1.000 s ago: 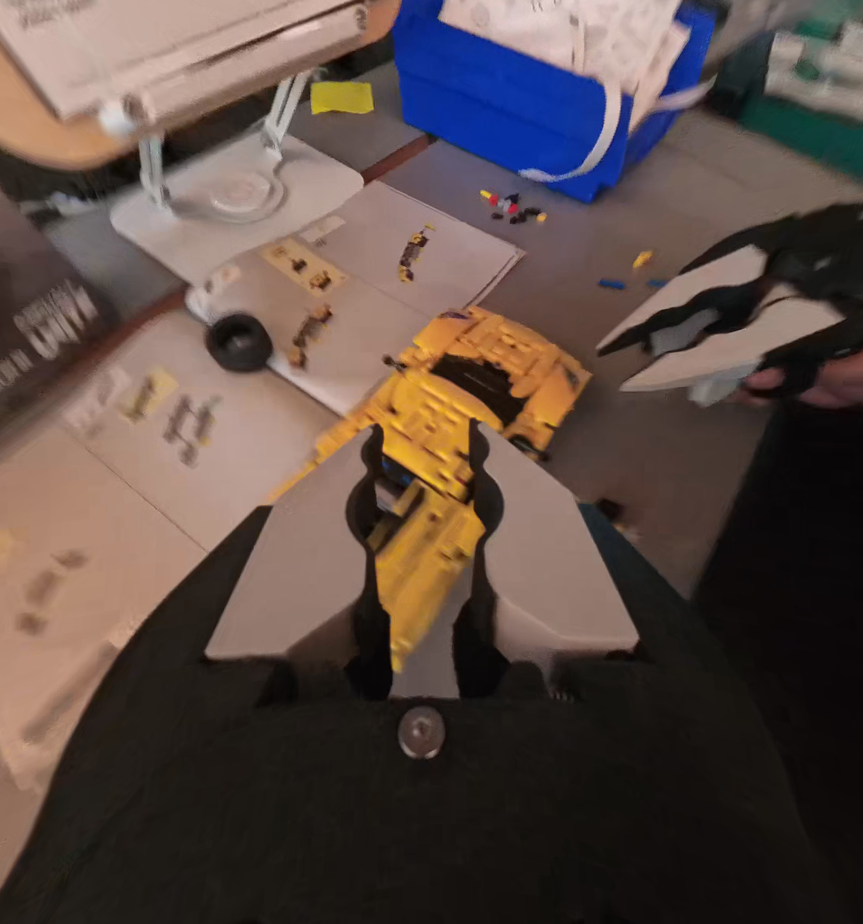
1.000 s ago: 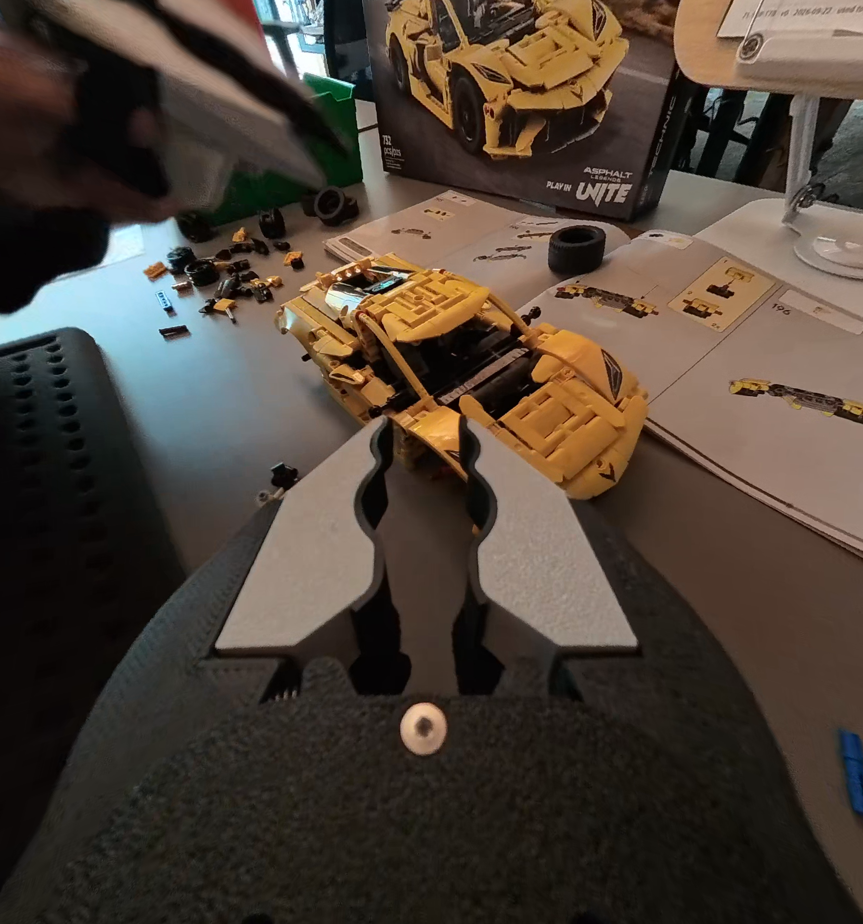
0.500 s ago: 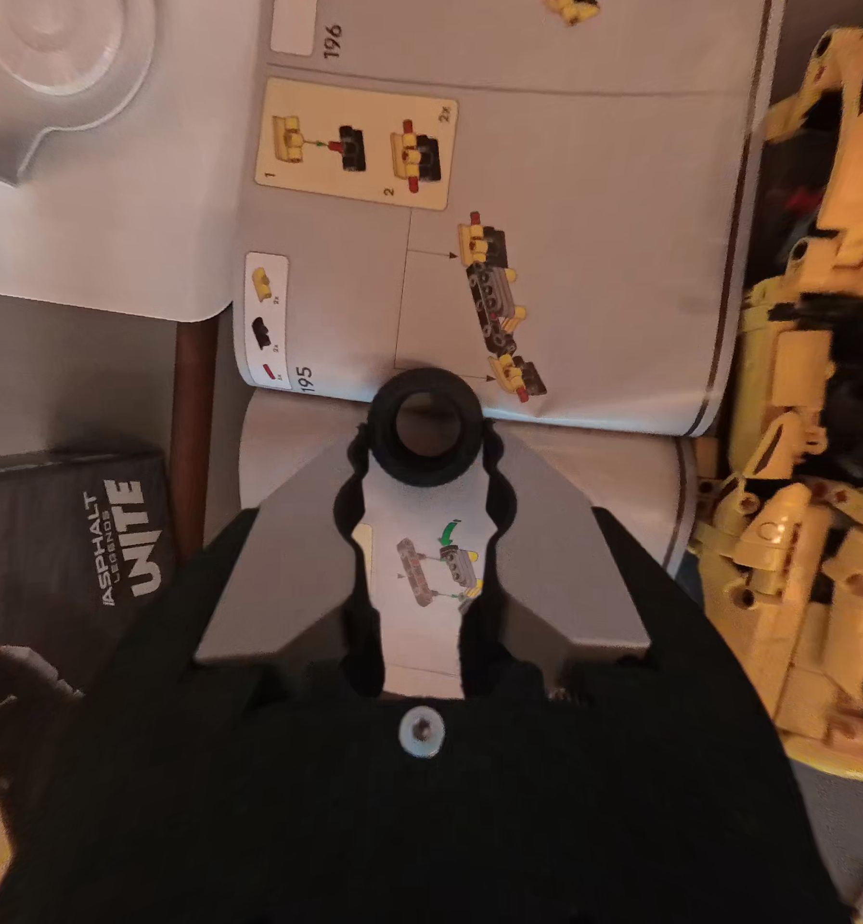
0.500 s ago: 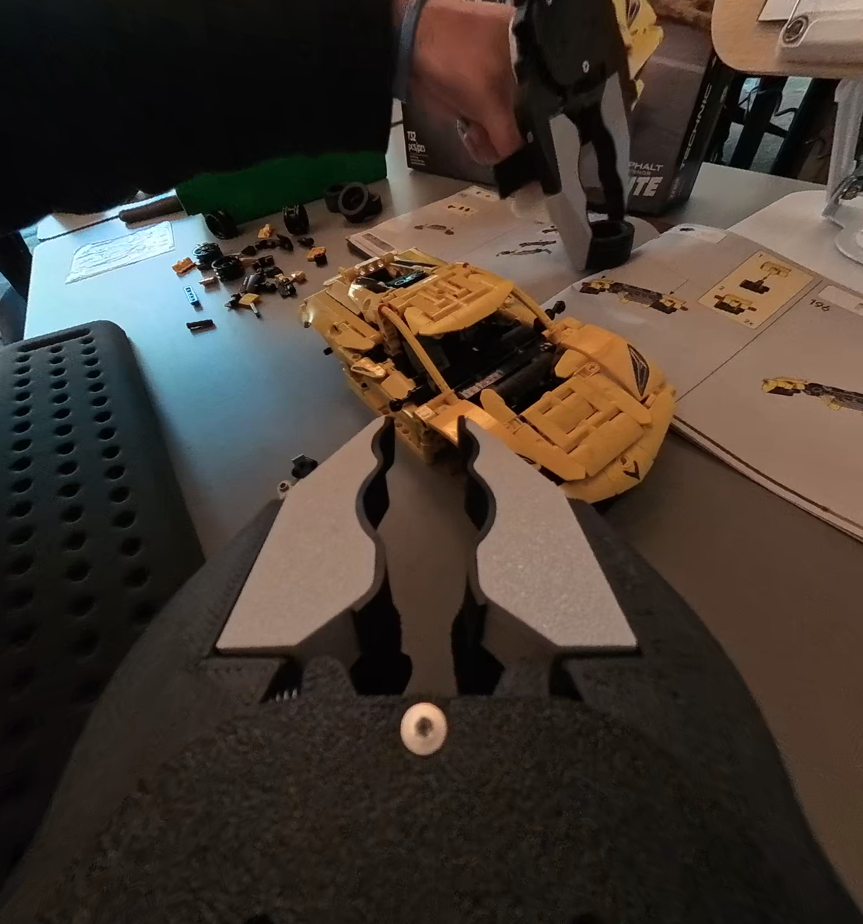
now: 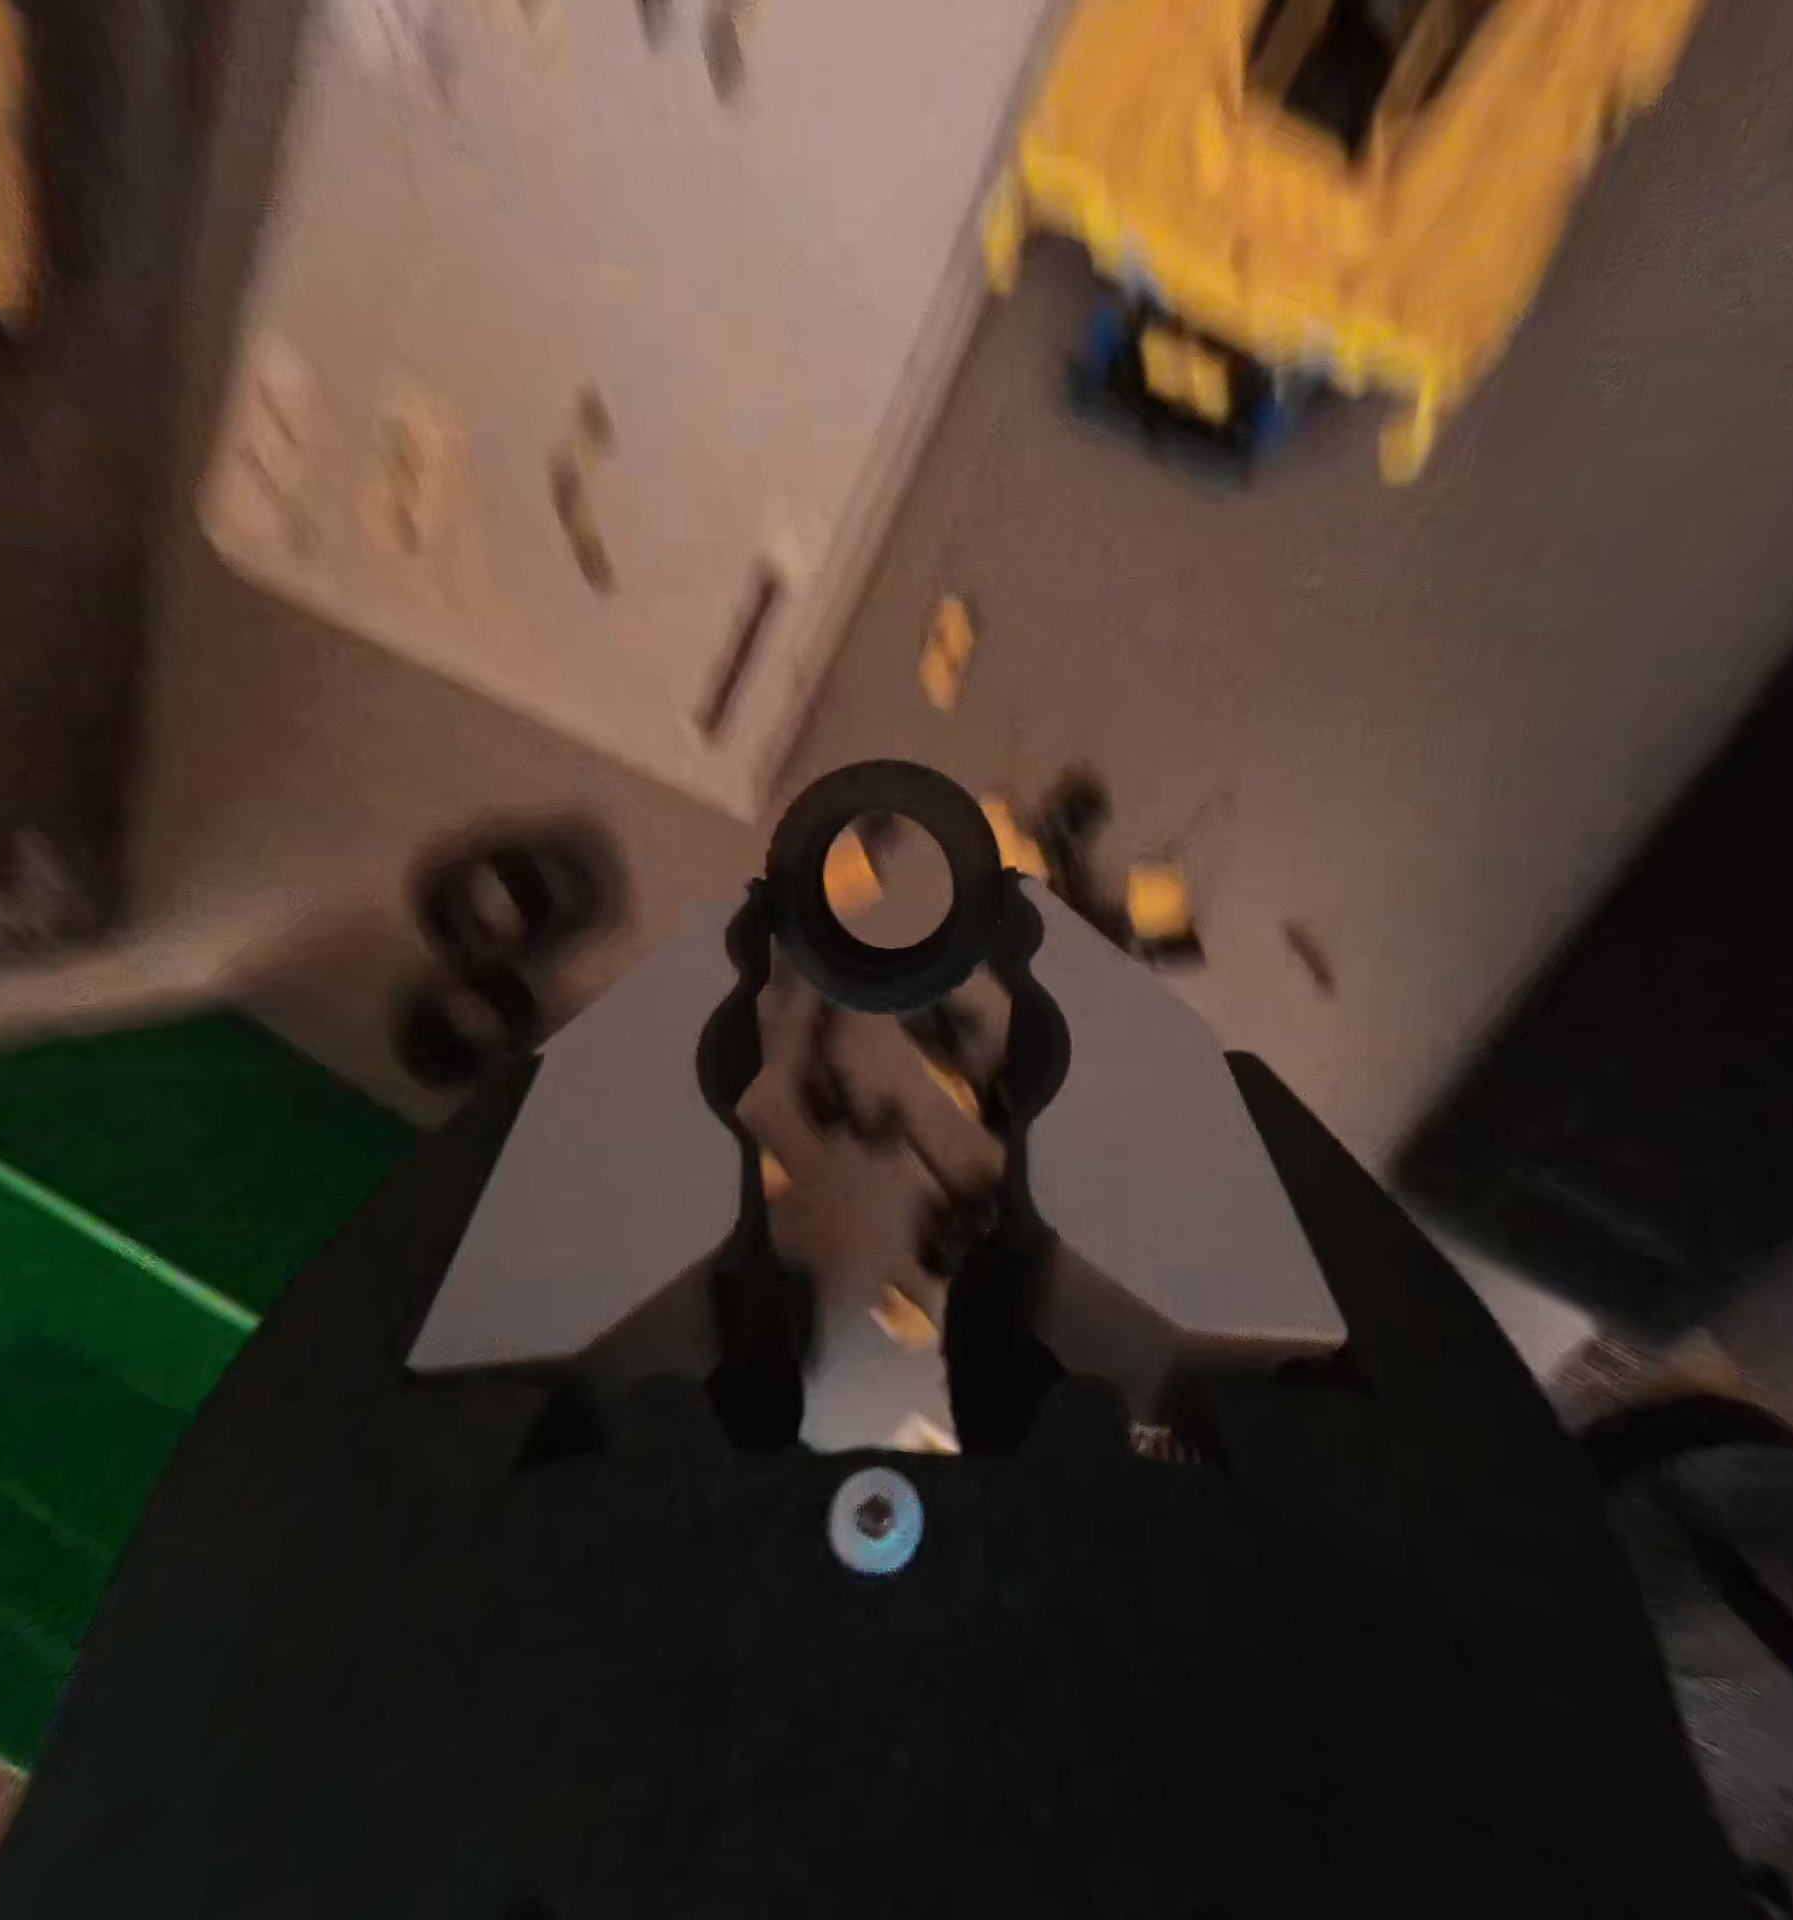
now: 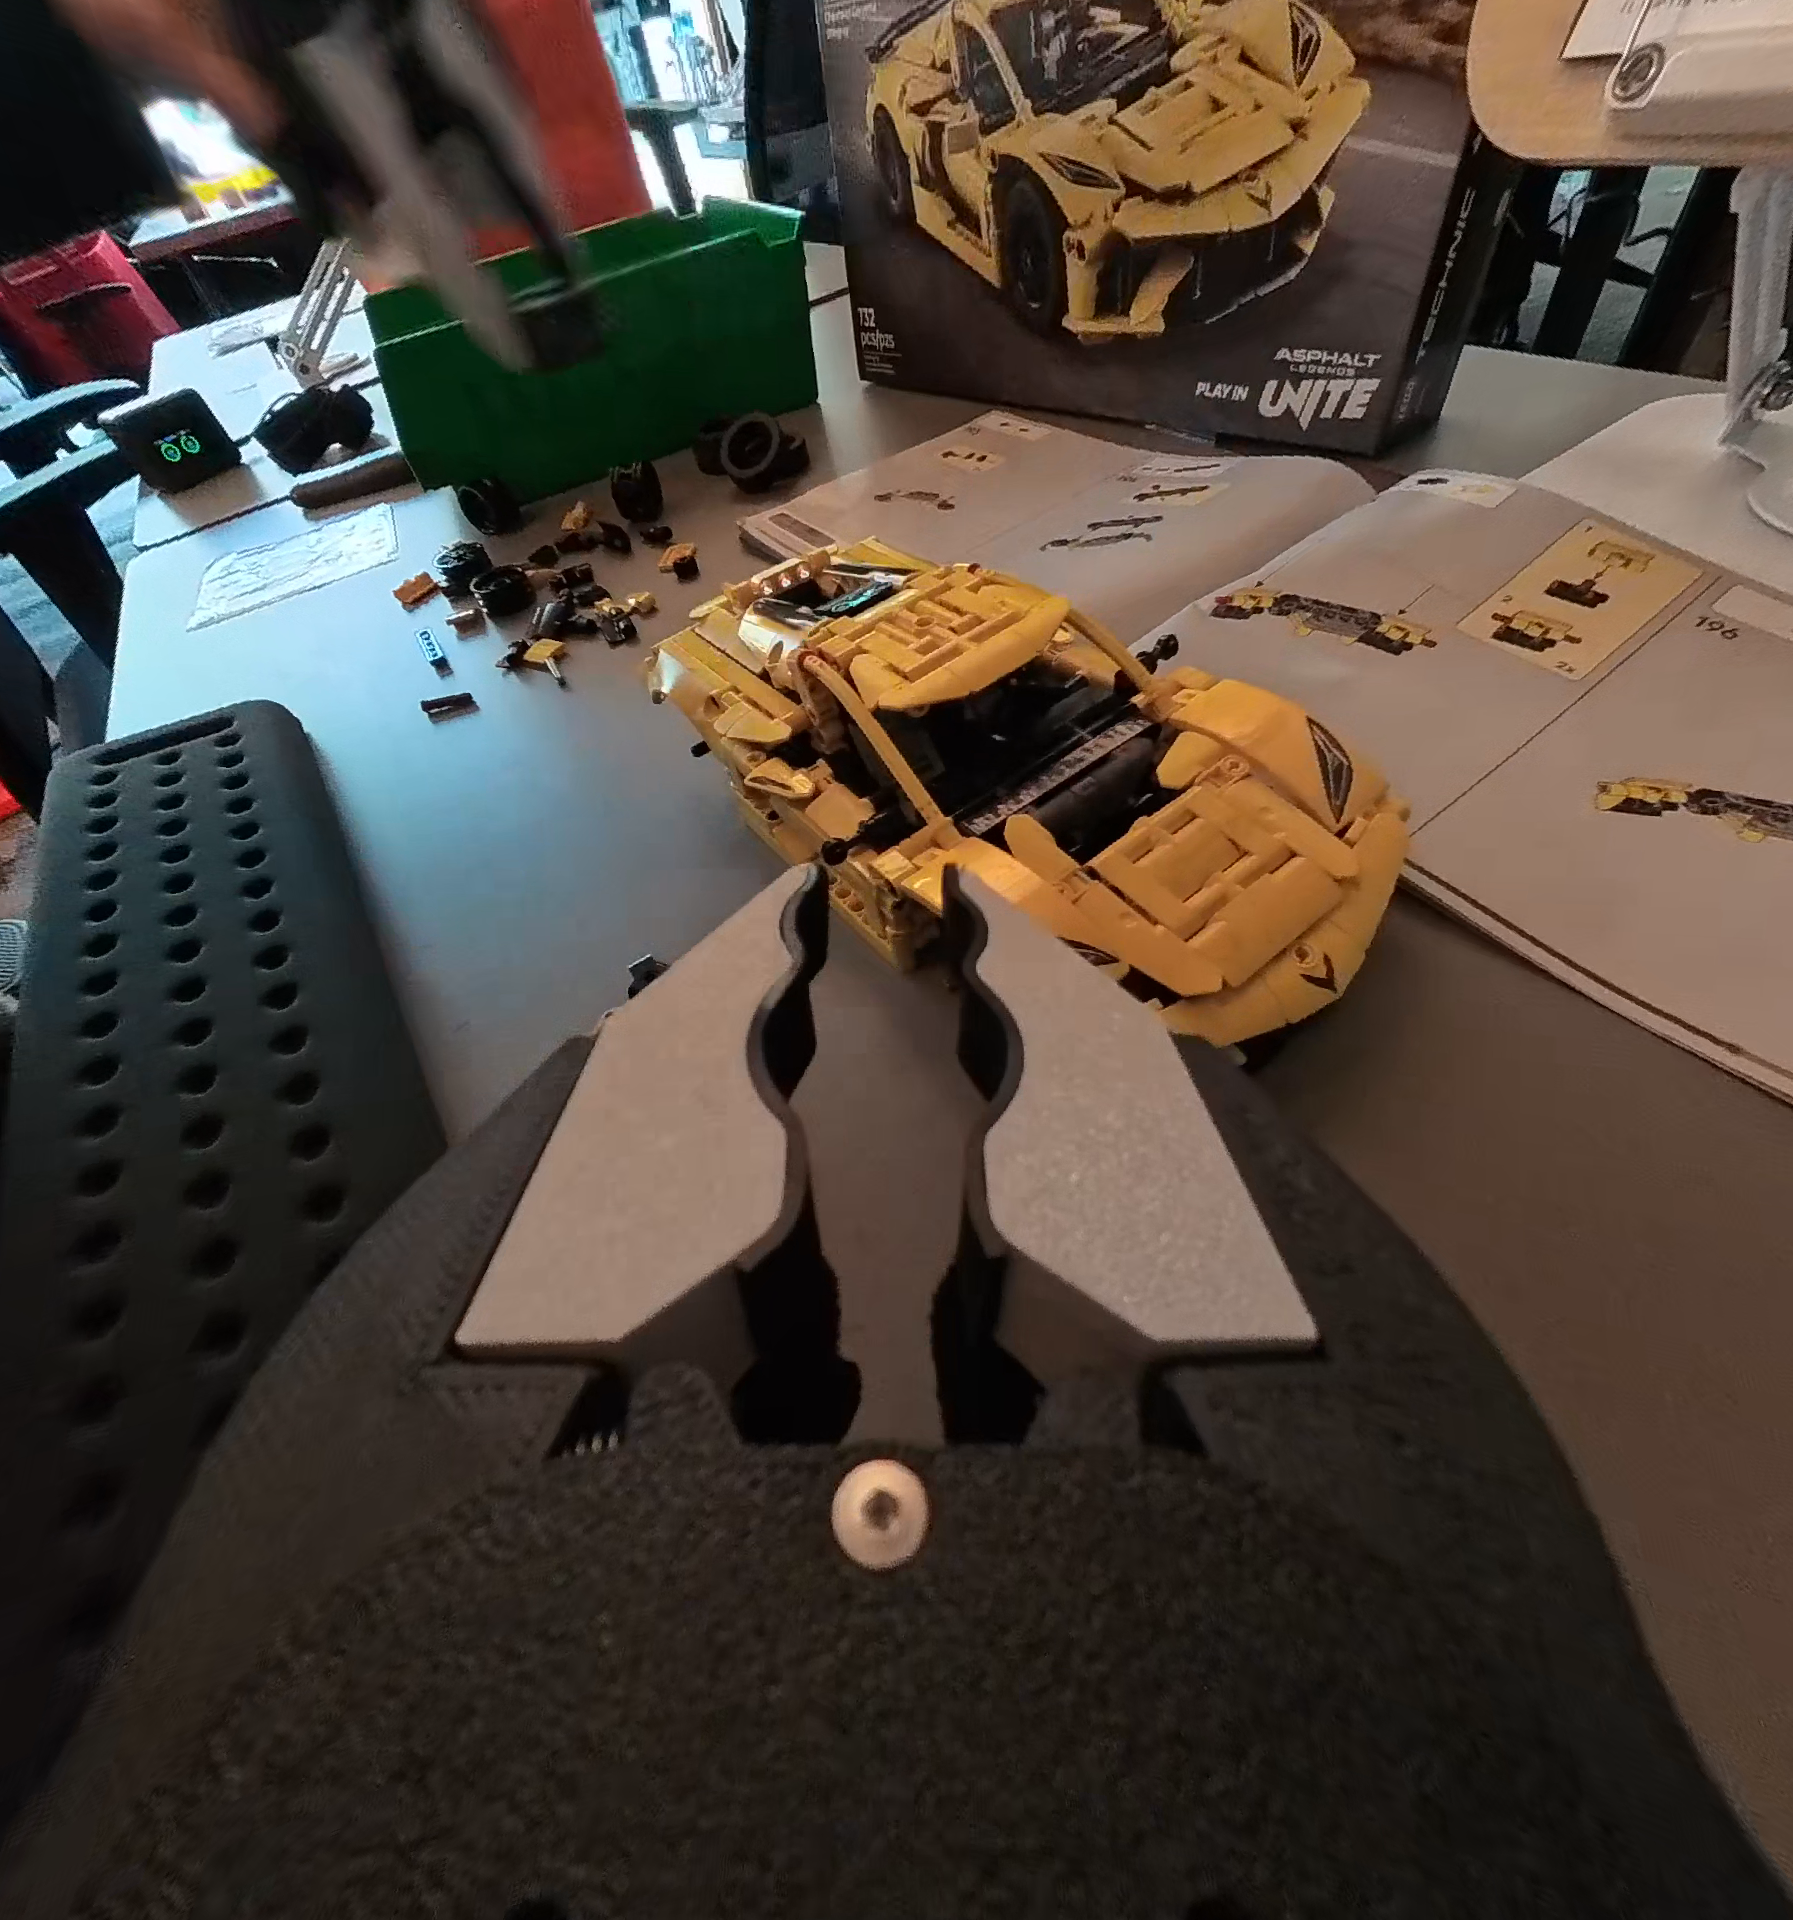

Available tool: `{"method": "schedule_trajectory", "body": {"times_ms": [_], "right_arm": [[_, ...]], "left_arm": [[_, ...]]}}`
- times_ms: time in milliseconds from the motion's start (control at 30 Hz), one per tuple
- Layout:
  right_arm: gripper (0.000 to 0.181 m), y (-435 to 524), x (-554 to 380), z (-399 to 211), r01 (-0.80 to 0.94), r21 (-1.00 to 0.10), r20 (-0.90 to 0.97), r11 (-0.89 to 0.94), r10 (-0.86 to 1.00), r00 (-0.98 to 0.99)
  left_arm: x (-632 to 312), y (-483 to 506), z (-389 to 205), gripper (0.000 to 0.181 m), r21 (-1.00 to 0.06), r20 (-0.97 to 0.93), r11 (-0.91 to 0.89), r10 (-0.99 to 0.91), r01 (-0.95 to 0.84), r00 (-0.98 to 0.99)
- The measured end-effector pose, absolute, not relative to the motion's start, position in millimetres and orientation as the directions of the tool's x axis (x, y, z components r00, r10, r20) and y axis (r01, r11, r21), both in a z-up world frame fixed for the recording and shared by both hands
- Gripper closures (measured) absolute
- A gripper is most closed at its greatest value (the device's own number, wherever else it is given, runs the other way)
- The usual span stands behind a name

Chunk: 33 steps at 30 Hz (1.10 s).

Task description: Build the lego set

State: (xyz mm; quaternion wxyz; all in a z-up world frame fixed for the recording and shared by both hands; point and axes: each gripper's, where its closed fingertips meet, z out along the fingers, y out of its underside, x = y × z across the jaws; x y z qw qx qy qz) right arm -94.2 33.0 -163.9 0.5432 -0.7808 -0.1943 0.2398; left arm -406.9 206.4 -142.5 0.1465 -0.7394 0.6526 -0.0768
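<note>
- Grey tabletop [image 6: 518, 831] in a cluttered workroom carries the whole build: a half-finished yellow car [image 6: 1027, 769] sits in the middle, with an open instruction booklet [image 6: 1598, 727] just to its right and the set's box [image 6: 1131, 208] standing at the far edge.
- Left hand-held gripper [image 5: 884, 894] is closed on a black tyre [image 5: 884, 883], pinched at the fingertips with the hole facing the camera; held that way, the rim stays clear, probably so it can be fitted onto a wheel hub.
- That view is badly blurred. Below the tyre I can only make out small loose pieces [image 5: 1068, 842], more tyres [image 5: 497, 935] to the left and a green bin [image 5: 92, 1195] at the near left.
- Right hand-held gripper [image 6: 884, 883] is empty, its fingers a narrow gap apart, poised just beside the near side of the car, likely ready to steady it.
- Car body is mostly yellow panels with a dark open middle and bare wheel arches on the side shown, so the wheels look still to be done.
- Spare black and yellow parts [image 6: 559, 603] lie scattered to the far left of the car, in front of the green bin, within easy reach.
</note>
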Motion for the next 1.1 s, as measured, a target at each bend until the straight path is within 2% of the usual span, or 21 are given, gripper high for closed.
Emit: {"method": "schedule_trajectory", "body": {"times_ms": [133, 233, 433, 533, 800, 867, 967, 1033, 1100], "right_arm": [[0.161, 34.2, -94.7, -166.2, 0.056, -0.939, -0.156, -0.341, 0.562, 0.812], [0.162, 35.3, -95.3, -168.5, 0.075, -0.936, -0.14, -0.343, 0.561, 0.816], [0.162, 36.1, -93.7, -172.4, 0.1, -0.932, -0.116, -0.347, 0.55, 0.827], [0.162, 36.1, -93.0, -173.4, 0.105, -0.931, -0.111, -0.349, 0.547, 0.83], [0.162, 34.9, -94.2, -172.4, 0.105, -0.933, -0.113, -0.345, 0.556, 0.823], [0.159, 34.7, -90.6, -159.9, 0.062, -0.949, -0.127, -0.309, 0.557, 0.82], [0.148, 42.7, -72.8, -127.3, -0.022, -0.954, -0.18, -0.3, 0.512, 0.84], [0.124, 56.8, -63.5, -105.3, -0.017, -0.955, -0.169, -0.295, 0.5, 0.85], [0.125, 75.3, -55.5, -99.3, 0.046, -0.933, -0.145, -0.358, 0.488, 0.861]], "left_arm": [[-507.0, 129.3, -183.4, 0.138, -0.274, -0.028, -0.274, -0.956, -0.922, 0.292], [-540.1, 102.3, -208.1, 0.138, -0.265, -0.061, -0.329, -0.932, -0.906, 0.356], [-555.4, 103.2, -233.6, 0.137, -0.268, -0.079, -0.37, -0.912, -0.89, 0.403], [-550.0, 112.3, -235.3, 0.137, -0.313, -0.047, -0.397, -0.901, -0.863, 0.431], [-540.0, 122.4, -235.5, 0.132, -0.341, -0.109, -0.39, -0.887, -0.855, 0.448], [-527.9, 127.2, -213.2, 0.131, -0.397, -0.122, -0.385, -0.878, -0.833, 0.464], [-464.9, 146.3, -143.0, 0.132, -0.632, -0.186, -0.284, -0.848, -0.721, 0.496], [-404.0, 162.0, -92.9, 0.132, -0.811, -0.171, -0.203, -0.815, -0.549, 0.554], [-331.5, 180.1, -58.1, 0.136, -0.925, -0.042, -0.195, -0.8, -0.325, 0.598]]}}
